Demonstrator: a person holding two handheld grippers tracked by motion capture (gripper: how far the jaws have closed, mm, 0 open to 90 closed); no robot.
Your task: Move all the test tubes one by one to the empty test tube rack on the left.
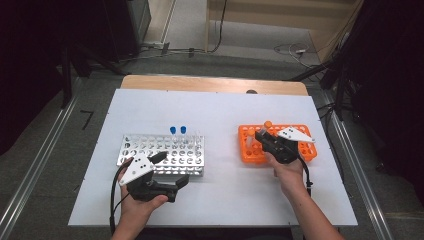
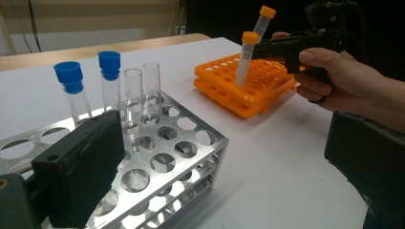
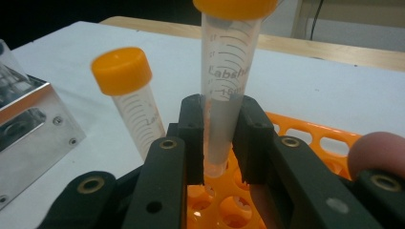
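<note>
On the white table, the landmark is the orange tube rack; the steel rack lies well to its left. The step in hand looks like lifting a tube: the right tool pinches an orange-capped centrifuge tube standing upright in the orange rack. Next it likely needs a straight upward pull clear of the hole. The left tool rests before the steel rack, jaws spread. The left gripper view reveals a second orange-capped tube just beside the gripped one, and blue-capped tubes.
</note>
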